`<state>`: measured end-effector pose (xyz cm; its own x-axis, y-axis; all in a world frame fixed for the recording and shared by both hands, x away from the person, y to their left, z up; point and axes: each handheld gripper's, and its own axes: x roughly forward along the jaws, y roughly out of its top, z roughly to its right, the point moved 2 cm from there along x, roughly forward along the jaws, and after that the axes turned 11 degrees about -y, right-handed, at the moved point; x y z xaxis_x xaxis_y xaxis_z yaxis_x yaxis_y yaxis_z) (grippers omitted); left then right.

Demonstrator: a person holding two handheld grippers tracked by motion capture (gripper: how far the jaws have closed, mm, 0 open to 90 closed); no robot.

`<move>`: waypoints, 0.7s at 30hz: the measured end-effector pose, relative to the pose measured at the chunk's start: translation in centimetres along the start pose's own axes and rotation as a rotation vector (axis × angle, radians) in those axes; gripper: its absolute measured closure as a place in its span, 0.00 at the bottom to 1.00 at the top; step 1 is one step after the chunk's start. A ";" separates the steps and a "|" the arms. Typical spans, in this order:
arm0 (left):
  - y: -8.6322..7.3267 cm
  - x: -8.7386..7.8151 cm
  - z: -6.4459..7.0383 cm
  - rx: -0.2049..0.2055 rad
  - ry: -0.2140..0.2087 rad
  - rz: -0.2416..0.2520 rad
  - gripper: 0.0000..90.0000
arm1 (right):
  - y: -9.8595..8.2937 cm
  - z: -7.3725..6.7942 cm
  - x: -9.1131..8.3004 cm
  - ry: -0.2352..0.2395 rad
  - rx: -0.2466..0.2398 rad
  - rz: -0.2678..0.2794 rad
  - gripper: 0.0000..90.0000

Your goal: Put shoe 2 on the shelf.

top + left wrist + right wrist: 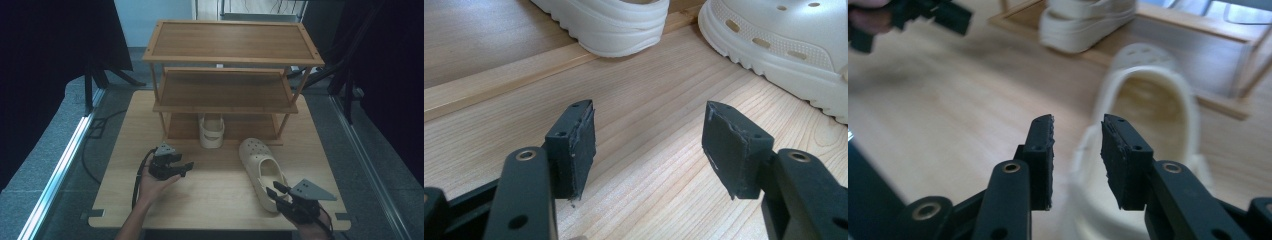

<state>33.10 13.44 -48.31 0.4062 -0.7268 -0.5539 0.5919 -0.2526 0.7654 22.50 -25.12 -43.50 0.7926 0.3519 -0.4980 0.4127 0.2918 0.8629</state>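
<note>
Directly beyond the part-open, empty right gripper (1077, 150), the clog (261, 170) heel.

Both grippers black, two flat jaws each with worn, frayed pads: left gripper (176, 167), right gripper (278, 193). Round screw holes along jaw arms, grey three-cornered plate on top of each. Black cable (138, 176) trails off the left one; forearms bare, no sleeves.
</note>
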 end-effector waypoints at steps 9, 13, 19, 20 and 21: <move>0.0 0.1 0.0 0.000 -0.002 -0.009 0.43 | 0.0 3.3 2.1 -0.089 0.030 -0.041 0.65; 0.0 0.1 0.0 0.001 -0.004 -0.012 0.42 | -0.2 4.4 3.2 -0.107 0.048 -0.061 0.62; -0.1 0.2 0.0 -0.002 -0.003 -0.016 0.42 | -0.6 5.2 4.7 -0.118 0.064 -0.089 0.58; -0.1 0.2 0.0 -0.002 -0.004 -0.018 0.42 | -0.7 5.2 5.0 -0.118 0.067 -0.092 0.58; -0.1 0.3 0.0 -0.002 -0.004 -0.019 0.42 | -0.7 5.3 5.5 -0.122 0.067 -0.108 0.58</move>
<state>33.11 13.24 -48.54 0.3922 -0.7241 -0.5673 0.6007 -0.2654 0.7541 28.93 -28.12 -46.43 0.7890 0.2101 -0.5773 0.5241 0.2603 0.8109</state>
